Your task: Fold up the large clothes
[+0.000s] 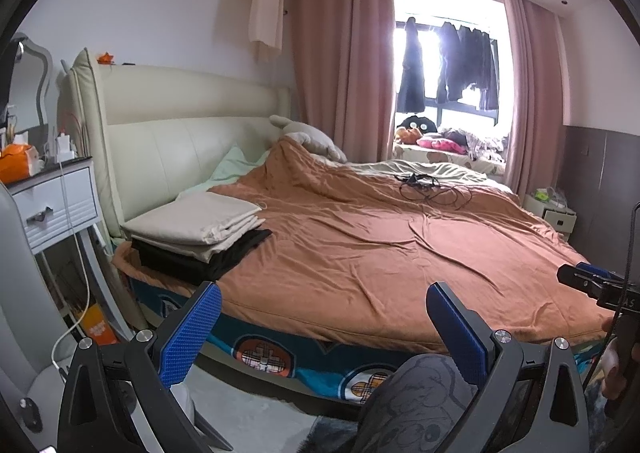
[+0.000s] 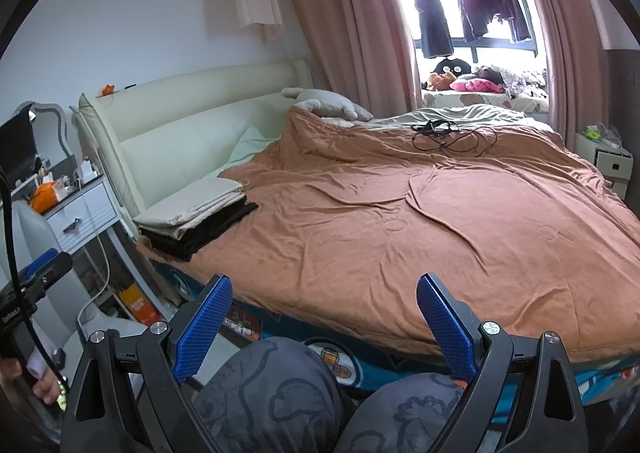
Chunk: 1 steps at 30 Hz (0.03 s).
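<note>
A stack of folded clothes lies on the bed's near left corner: cream pieces (image 1: 196, 219) (image 2: 192, 207) on top of black ones (image 1: 208, 259) (image 2: 204, 231). My left gripper (image 1: 324, 293) is open and empty, held off the near edge of the bed. My right gripper (image 2: 324, 285) is also open and empty, off the same edge. Both hang above the person's grey patterned knees (image 2: 272, 389). The right gripper's tip shows at the far right of the left wrist view (image 1: 588, 279). The left gripper shows at the left edge of the right wrist view (image 2: 44, 267).
An orange-brown blanket (image 1: 380, 245) (image 2: 400, 221) covers the bed. Black cables (image 1: 432, 187) (image 2: 448, 135) lie at its far side. A white nightstand (image 1: 56, 201) with an orange box stands left. A cream headboard (image 1: 180, 121), pink curtains (image 1: 344, 61) and hanging dark clothes (image 1: 464, 61) are behind.
</note>
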Motion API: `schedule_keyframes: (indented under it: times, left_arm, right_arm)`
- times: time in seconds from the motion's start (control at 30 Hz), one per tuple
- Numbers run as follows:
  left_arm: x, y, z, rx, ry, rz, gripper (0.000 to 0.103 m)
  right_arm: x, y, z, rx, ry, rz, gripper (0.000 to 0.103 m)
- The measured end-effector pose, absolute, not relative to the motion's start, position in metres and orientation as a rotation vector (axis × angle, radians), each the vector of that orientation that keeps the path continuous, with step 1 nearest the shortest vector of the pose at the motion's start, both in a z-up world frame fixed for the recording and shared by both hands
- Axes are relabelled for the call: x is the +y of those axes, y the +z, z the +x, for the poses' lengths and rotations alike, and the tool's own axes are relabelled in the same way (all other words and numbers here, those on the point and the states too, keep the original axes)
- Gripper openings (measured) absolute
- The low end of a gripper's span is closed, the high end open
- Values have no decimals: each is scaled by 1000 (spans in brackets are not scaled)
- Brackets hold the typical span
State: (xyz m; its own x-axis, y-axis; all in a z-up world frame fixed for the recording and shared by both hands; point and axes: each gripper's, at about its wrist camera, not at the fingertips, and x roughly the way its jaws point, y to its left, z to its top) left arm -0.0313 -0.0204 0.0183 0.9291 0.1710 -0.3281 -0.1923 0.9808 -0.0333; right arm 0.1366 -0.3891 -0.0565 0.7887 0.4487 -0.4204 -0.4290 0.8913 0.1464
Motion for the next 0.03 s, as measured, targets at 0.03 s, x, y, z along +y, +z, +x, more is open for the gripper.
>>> schedule_keyframes:
  times: [0.03]
  left_arm:
    - [-20, 18, -32, 329, 186, -65, 103]
  right_arm:
    - [-389, -56, 137, 463, 474, 44, 94]
